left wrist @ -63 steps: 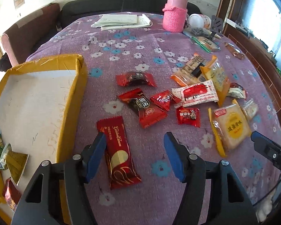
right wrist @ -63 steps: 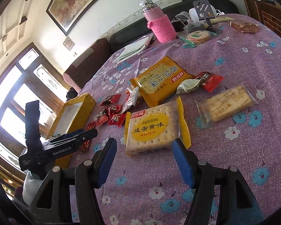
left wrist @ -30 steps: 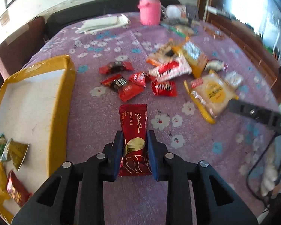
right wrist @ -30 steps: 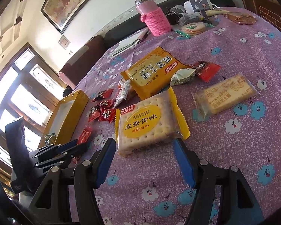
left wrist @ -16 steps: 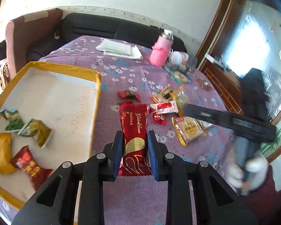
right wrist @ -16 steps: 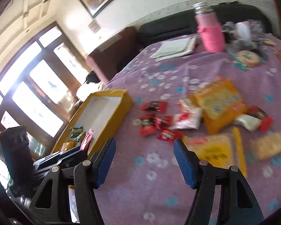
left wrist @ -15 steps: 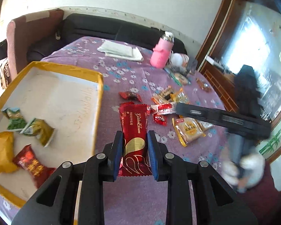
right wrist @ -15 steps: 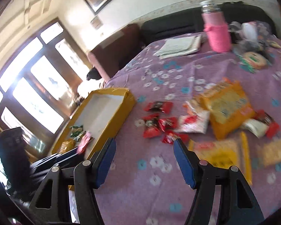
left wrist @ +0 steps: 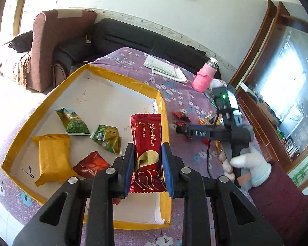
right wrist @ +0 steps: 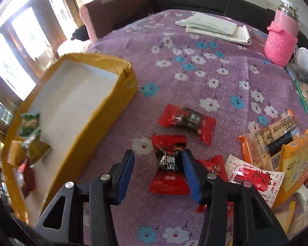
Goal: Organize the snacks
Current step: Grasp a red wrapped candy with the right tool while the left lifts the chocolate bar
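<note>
I have the red bar [left wrist: 146, 143] clamped upright in my left gripper [left wrist: 147, 170], hanging over the box [left wrist: 20, 131] near its right wall. Four snacks already lie inside; most wait on the cloth [right wrist: 195, 47]. My right gripper [right wrist: 158, 174] has just been closing around a red candy [right wrist: 168, 160], pads not yet pressing. The box's far half is bare.

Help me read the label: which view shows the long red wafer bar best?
The left wrist view: the red wafer bar fills the centre, clamped in the left gripper, gold lettering facing the camera. The right wrist view doesn't show it.
</note>
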A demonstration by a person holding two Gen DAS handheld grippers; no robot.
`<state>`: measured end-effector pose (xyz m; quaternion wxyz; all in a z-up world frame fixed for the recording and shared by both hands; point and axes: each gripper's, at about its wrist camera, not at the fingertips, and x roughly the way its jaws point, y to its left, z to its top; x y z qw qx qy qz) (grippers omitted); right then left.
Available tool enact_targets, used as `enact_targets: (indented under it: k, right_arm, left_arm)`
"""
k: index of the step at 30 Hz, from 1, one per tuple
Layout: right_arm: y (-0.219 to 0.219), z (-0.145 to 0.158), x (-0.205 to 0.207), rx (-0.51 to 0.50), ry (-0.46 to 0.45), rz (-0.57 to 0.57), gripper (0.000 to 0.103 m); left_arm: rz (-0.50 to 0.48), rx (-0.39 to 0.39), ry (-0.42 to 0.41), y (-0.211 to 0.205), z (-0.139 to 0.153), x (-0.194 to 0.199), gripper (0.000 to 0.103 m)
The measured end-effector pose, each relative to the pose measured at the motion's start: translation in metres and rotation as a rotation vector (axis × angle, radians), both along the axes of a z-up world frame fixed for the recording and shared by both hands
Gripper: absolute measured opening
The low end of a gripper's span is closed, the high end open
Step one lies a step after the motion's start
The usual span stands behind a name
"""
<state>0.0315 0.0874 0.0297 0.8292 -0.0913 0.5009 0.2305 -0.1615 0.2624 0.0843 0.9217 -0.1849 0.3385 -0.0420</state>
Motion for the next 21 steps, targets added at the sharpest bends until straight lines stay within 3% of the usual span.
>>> enact_targets:
  k: [2, 3, 4, 12, 18, 21]
  right_arm:
    - [-0.001, -0.001, -0.004, -0.011, -0.014, -0.007, 0.043]
    - [-0.002, -0.002, -0.006, -0.018, -0.023, -0.019, 0.028]
    - [-0.004, -0.002, -0.007, -0.015, -0.025, -0.031, 0.026]
    - [-0.037, 0.016, -0.038, 0.131, -0.027, -0.085, 0.025]
    - [-0.059, 0.058, -0.082, 0.256, -0.05, -0.04, 0.025]
    - [-0.06, 0.082, -0.096, 0.364, -0.034, -0.003, 0.025]
  left_arm:
    - [0.0, -0.001, -0.002, 0.001, -0.001, 0.0, 0.023]
    - [0.0, -0.002, -0.002, 0.0, -0.001, -0.001, 0.023]
    - [-0.001, -0.006, 0.0, 0.0, -0.002, -0.002, 0.023]
    - [-0.001, 0.043, 0.007, -0.017, 0.006, -0.011, 0.023]
    - [0.005, 0.074, -0.009, -0.028, 0.018, -0.019, 0.023]
    - [0.022, 0.126, -0.021, -0.03, 0.025, -0.023, 0.023]
